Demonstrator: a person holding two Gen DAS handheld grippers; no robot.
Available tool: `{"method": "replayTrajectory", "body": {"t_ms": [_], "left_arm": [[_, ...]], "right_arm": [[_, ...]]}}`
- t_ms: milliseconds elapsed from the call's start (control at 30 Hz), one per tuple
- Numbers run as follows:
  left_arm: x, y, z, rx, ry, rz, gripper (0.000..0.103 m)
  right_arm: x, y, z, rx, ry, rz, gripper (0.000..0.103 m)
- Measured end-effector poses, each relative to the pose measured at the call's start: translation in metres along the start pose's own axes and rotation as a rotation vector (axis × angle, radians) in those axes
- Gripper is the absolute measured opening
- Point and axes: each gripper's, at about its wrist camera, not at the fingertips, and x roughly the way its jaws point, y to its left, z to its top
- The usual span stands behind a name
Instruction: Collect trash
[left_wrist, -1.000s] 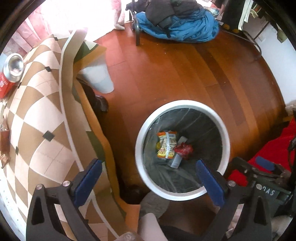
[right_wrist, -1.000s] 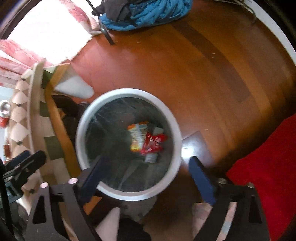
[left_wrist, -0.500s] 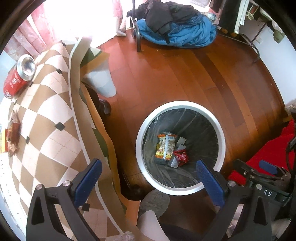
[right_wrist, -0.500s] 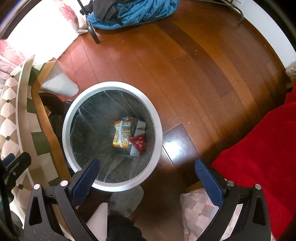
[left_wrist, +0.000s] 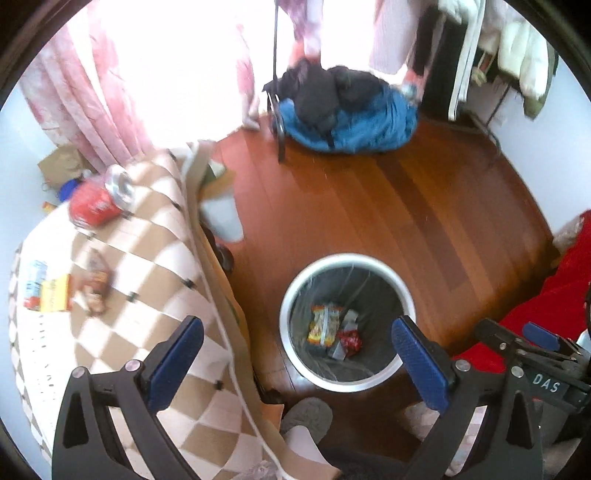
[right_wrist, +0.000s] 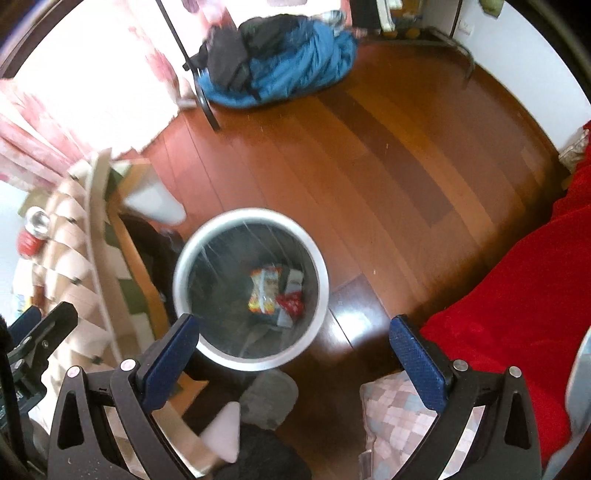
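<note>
**A lived-in room at home**

We are looking at a domestic living space. Pink floral curtains (left_wrist: 92, 99) hang by a bright window, and the floor (left_wrist: 388, 206) is reddish wood boards. A table wears a checked tablecloth (left_wrist: 122, 295) with a red can (left_wrist: 98, 201) and snack wrappers (left_wrist: 48, 291) on it. Blue and dark clothing (right_wrist: 280, 62) is heaped on a chair, and a red blanket (right_wrist: 517, 288) lies beside a lined wastebasket (right_wrist: 251, 291).

I count one bin (left_wrist: 347, 380) on the floor, with three bits of trash (left_wrist: 334, 330) inside. On the desk (left_wrist: 147, 258) I see one red can (left_wrist: 96, 201) and about three wrappers (left_wrist: 64, 293), too blurry to be sure. I hold two tools (left_wrist: 295, 354), both wide open.
</note>
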Motion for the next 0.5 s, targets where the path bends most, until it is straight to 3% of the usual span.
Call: {"method": "replayTrajectory", "body": {"t_ms": [100, 267, 400, 500], "left_arm": [[-0.035, 0.016, 0.006, -0.018, -0.067, 0.027, 0.103], [-0.084, 0.074, 0.011, -0.109, -0.15, 0.051, 0.103], [-0.104, 0.146, 0.002, -0.2, -0.19, 0.12, 0.103], [-0.1, 0.207, -0.012, -0.255, -0.175, 0.197, 0.103]], "right_arm": [[-0.043, 0.011, 0.004, 0.002, -0.068, 0.032, 0.103], [-0.098, 0.055, 0.007, -0.039, -0.144, 0.106, 0.103], [-0.12, 0.125, 0.003, -0.13, -0.148, 0.194, 0.103], [-0.112, 0.189, -0.006, -0.2, -0.105, 0.253, 0.103]]}}
